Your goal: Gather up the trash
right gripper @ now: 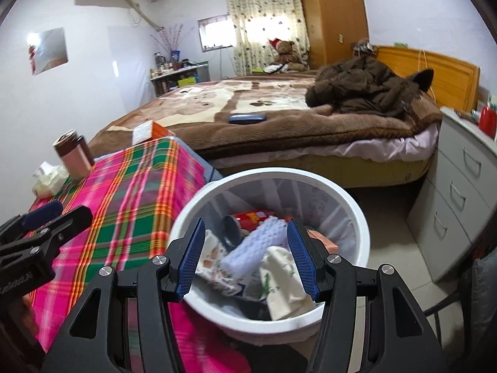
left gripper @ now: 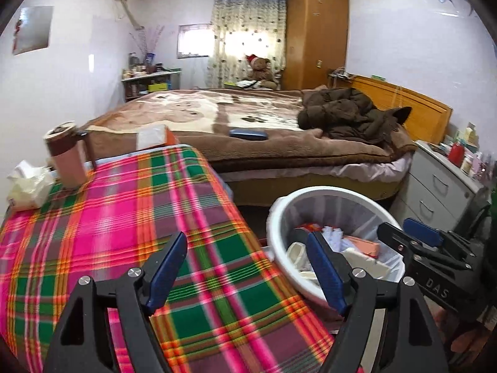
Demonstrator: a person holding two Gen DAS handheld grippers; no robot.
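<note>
A white trash bin [right gripper: 357,217] with a clear liner stands on the floor beside the plaid-covered table [left gripper: 108,217]. It holds a white foam piece [right gripper: 257,248], a red can [right gripper: 248,219], paper wrappers and a cream packet [right gripper: 285,283]. My right gripper [right gripper: 245,261] is open and empty right above the bin. My left gripper [left gripper: 245,267] is open and empty over the table's right edge, with the bin [left gripper: 279,217] to its right. The right gripper also shows in the left wrist view [left gripper: 410,236]. Crumpled tissue [left gripper: 28,183] lies at the table's far left.
A pink thermos [left gripper: 66,155] and an orange-white box [left gripper: 155,136] stand at the table's far end. A bed [left gripper: 248,124] with a brown coat [left gripper: 348,112] and a blue case [left gripper: 248,134] lies behind. A grey drawer unit [right gripper: 459,192] stands at the right.
</note>
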